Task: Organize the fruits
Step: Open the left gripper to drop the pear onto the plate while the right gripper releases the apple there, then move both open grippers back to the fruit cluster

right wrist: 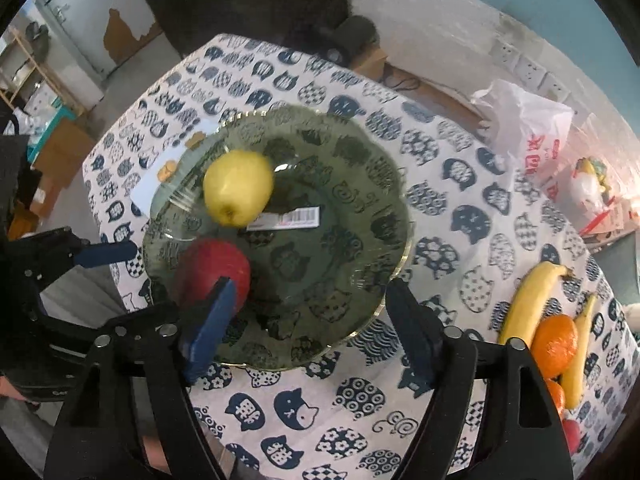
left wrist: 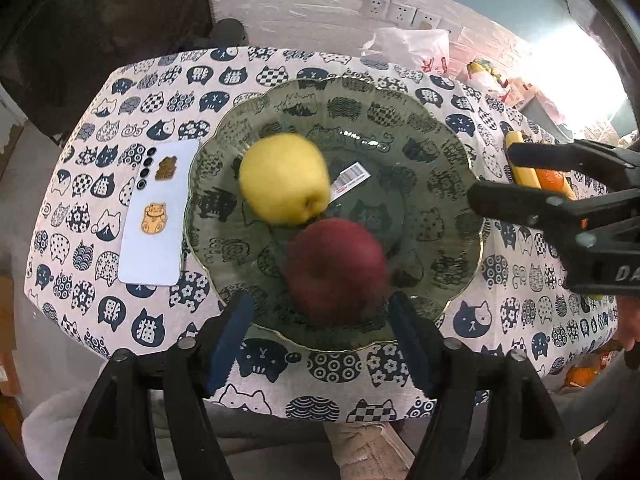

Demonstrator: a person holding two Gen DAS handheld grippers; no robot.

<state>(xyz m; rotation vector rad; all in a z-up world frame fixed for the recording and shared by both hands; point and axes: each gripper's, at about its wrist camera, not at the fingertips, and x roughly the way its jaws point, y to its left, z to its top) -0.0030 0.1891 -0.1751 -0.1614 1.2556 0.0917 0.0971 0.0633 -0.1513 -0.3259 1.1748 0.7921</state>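
Observation:
A green glass plate [left wrist: 424,136] holds a yellow apple [left wrist: 284,178] and, nearer me, a red apple [left wrist: 336,268]. My left gripper [left wrist: 320,298] hangs over the plate's near rim, open, its blue pads on either side of the red apple and apart from it. The right wrist view shows the same plate [right wrist: 360,184], yellow apple [right wrist: 238,188] and red apple [right wrist: 212,264]. My right gripper [right wrist: 310,286] stands open over the plate's near right part with nothing held. Two bananas [right wrist: 528,300] and an orange [right wrist: 556,344] lie on the cloth to the right.
A white phone [left wrist: 154,216] lies left of the plate on the cat-print tablecloth [left wrist: 120,312]. A barcode sticker [left wrist: 352,178] lies in the plate. A white plastic bag [right wrist: 524,128] sits at the far right edge. More fruit [right wrist: 560,400] lies below the orange.

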